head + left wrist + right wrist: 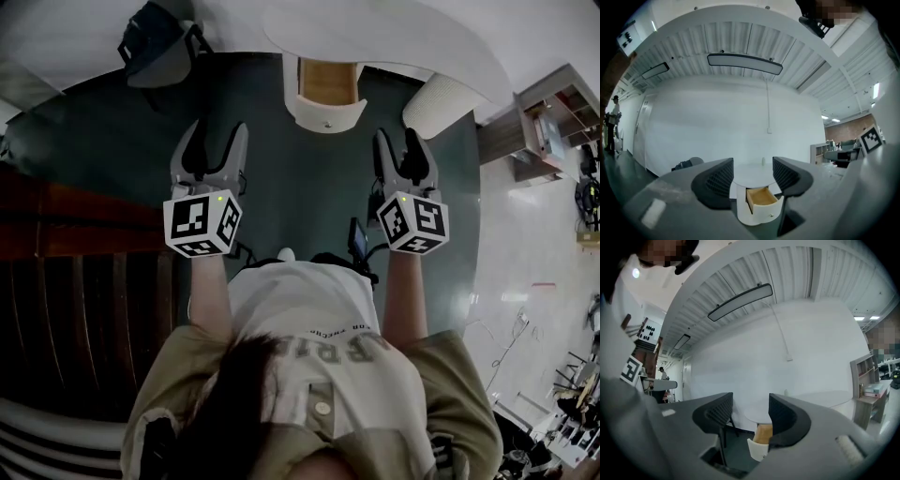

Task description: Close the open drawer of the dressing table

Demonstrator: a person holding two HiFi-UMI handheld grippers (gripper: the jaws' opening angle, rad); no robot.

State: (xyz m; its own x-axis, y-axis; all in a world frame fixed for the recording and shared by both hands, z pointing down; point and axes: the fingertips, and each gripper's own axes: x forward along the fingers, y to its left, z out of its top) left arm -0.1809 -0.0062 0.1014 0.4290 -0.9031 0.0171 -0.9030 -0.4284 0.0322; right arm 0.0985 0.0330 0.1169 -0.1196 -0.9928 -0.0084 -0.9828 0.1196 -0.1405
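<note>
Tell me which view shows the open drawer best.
Left gripper view: the open drawer shows clearly between the parted jaws. Head view sees it from above; in the right gripper view a jaw hides part.

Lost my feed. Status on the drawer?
Left gripper open, empty. Right gripper open, empty. Drawer open, untouched, ahead of both. Nothing in between.

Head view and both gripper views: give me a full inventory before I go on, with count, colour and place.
dressing table: one, white, top centre.
drawer: one, white front, wooden inside, open, under the table top.
ribbed object: one, white, right of the drawer; cannot tell what it is.
chair: one, dark, top left.
shelf unit: one, brownish, far right.
left gripper: one, grey, jaws apart, empty, short of the drawer.
right gripper: one, grey, jaws apart, empty.
</note>
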